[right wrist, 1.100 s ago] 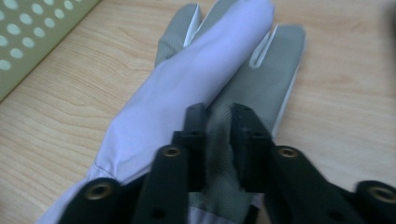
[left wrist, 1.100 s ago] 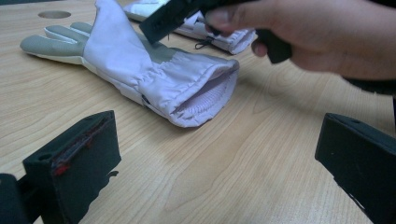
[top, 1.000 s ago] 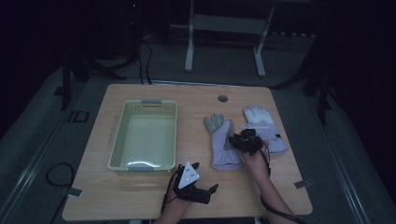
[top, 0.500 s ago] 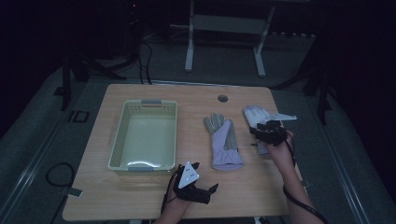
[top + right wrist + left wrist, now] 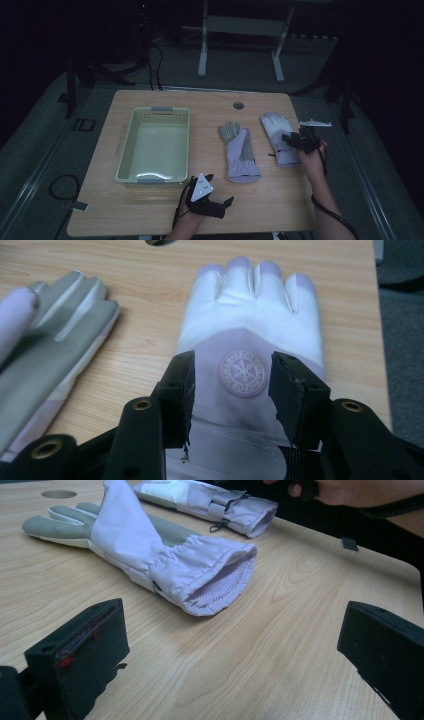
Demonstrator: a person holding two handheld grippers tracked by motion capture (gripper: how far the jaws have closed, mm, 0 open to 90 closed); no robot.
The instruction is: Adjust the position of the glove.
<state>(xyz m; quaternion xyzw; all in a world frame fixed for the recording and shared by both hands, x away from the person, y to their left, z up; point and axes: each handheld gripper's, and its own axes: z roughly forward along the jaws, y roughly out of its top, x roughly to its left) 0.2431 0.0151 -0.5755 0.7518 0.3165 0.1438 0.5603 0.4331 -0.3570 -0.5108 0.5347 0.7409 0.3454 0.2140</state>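
Two pale gloves lie flat on the wooden table (image 5: 150,220), to the right of a light green plastic basket (image 5: 127,145) that sits on its left half. The right-hand glove (image 5: 277,137) lies back up, fingers pointing to the far edge, with a round badge (image 5: 243,373) on it. The right gripper (image 5: 295,142) hovers over that glove's cuff end, close above the cloth. In the right gripper view its two black jaws stand on either side of the badge, about half apart; they have just been opening, with the glove lying beneath and between them but not pinched, the pads clear of the fabric.

The other glove (image 5: 239,150) lies near the middle of the table, palm side up with grey fingers, its gathered cuff (image 5: 220,580) turned toward the near edge. It is apart from the first glove, with bare wood between them.

The left gripper (image 5: 212,202) rests low near the front edge of the table, just short of that cuff. Its jaws are spread wide, nothing between them but tabletop. A small round hole (image 5: 238,105) sits in the wood near the far edge, beyond both gloves
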